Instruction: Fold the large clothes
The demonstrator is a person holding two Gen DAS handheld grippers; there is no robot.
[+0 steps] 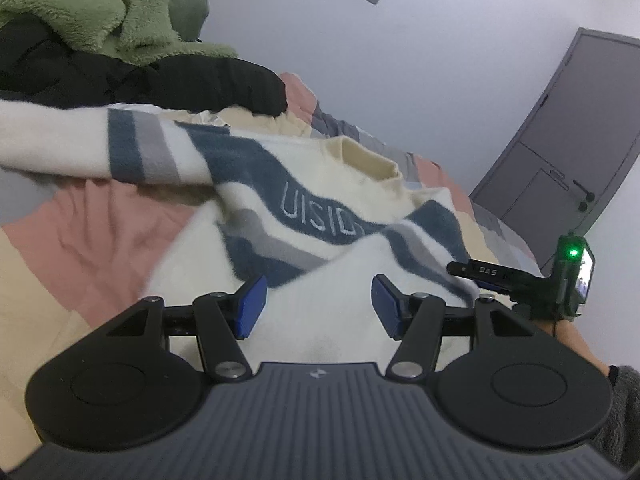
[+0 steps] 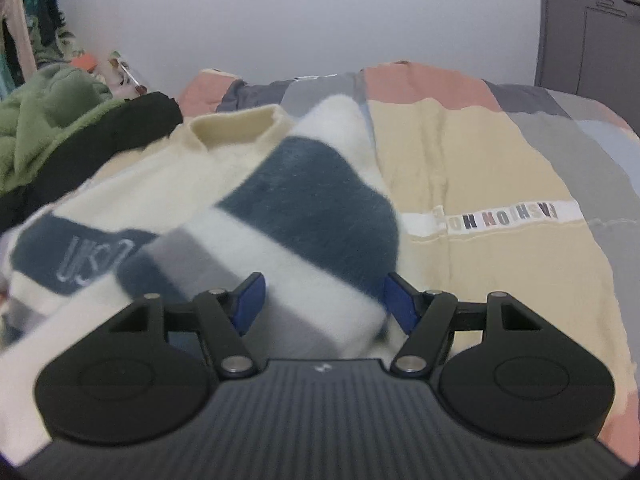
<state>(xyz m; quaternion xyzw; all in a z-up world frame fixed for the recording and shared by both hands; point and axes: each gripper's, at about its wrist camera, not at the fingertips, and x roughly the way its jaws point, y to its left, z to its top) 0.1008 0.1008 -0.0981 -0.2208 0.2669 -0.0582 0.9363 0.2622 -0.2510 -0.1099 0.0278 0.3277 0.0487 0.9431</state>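
Observation:
A cream sweater [image 1: 320, 184] with blue and grey stripes and lettering across the chest lies spread on the bed. One sleeve [image 1: 80, 148] stretches out to the left. The other sleeve [image 2: 304, 208] lies folded across the body. My left gripper [image 1: 319, 306] is open just above the sweater's white lower part, its blue pads [image 1: 252, 306] apart and not pressing cloth. My right gripper [image 2: 324, 304] is open too, with the folded sleeve lying in front of and between its pads, which do not touch it. One of the right gripper's fingers [image 1: 476, 271] shows at the sweater's right edge.
A patchwork bedspread [image 2: 480, 168] in pink, beige and grey covers the bed. A pile of green fleece [image 1: 92, 8] and a black garment [image 1: 180, 80] sits at the far left by the sweater's shoulder. A grey door [image 1: 568, 132] stands right of the bed.

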